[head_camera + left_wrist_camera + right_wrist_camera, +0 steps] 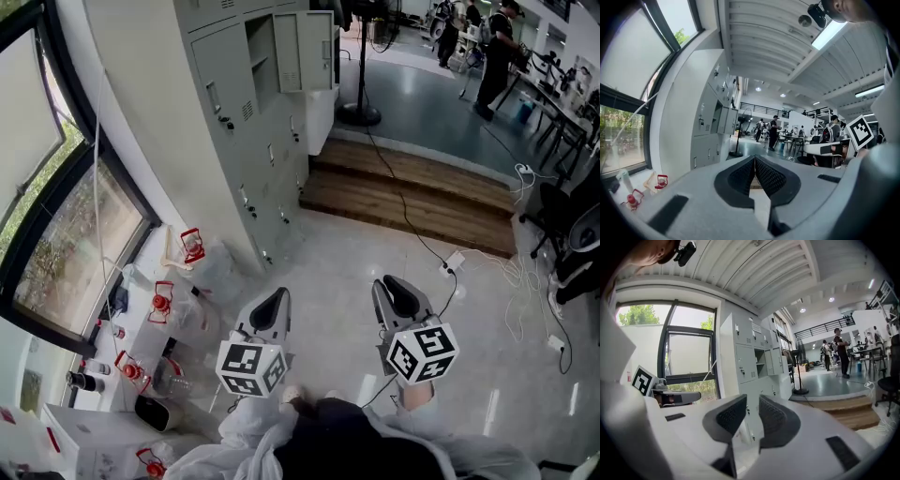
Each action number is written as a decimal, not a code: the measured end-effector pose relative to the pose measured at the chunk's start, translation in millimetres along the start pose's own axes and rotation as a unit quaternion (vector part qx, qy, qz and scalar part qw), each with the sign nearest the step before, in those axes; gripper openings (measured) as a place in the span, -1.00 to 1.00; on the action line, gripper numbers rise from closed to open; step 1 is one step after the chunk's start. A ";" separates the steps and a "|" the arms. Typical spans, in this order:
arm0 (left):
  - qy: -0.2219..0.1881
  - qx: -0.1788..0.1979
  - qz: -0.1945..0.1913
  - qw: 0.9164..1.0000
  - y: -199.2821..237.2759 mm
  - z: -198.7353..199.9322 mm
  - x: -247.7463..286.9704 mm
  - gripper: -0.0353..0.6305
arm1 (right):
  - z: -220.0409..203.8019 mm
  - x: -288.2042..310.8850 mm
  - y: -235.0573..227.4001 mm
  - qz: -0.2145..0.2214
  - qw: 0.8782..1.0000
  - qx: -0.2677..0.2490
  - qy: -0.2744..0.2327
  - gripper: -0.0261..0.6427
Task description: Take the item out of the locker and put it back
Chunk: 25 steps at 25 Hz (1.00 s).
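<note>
The grey lockers (248, 122) stand ahead of me on the left, by the window. One compartment (262, 61) high up is open, its door (302, 52) swung out; I see no item inside. Both grippers hang low in front of me, well short of the lockers. My left gripper (277, 298) is shut with its tips touching (754, 159) and nothing in it. My right gripper (386, 286) shows a narrow gap between its pads (752, 401), also empty. The open compartment (766, 363) also shows in the right gripper view.
A white ledge (141, 323) under the window holds red lanterns (161, 302) and bottles. A wooden step (412, 192) and a fan stand (359, 112) lie beyond the lockers. Cables (441, 258) run over the floor at the right. A person (492, 56) stands far off.
</note>
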<state>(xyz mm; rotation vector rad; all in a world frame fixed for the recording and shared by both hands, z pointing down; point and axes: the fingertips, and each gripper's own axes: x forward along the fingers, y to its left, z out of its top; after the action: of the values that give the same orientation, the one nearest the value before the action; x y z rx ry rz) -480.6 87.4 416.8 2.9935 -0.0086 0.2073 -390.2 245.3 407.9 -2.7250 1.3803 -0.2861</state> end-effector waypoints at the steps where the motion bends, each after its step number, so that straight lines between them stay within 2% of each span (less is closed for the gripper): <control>1: 0.000 -0.001 0.001 1.000 -0.1 -0.8 -0.4 -0.87 | -0.6 0.1 0.2 0.004 1.000 0.004 0.000 -0.66; 5: 0.001 -0.001 0.008 1.000 -1.8 -4.8 -0.3 -0.87 | -3.6 0.3 -2.8 0.014 1.000 0.013 -0.002 -0.35; 16: 0.011 -0.007 0.011 1.000 -13.4 -21.6 7.5 -0.87 | -17.7 0.4 -12.3 0.026 1.000 0.013 0.012 -0.34; 25: 0.021 -0.016 0.000 1.000 -12.0 -29.6 39.0 -0.87 | -22.3 14.5 -39.0 0.005 1.000 0.024 0.017 -0.34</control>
<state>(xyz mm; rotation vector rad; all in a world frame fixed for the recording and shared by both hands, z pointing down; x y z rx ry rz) -445.8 103.7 449.6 2.9573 -0.0063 0.2665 -355.4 257.1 437.4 -2.6846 1.3771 -0.3606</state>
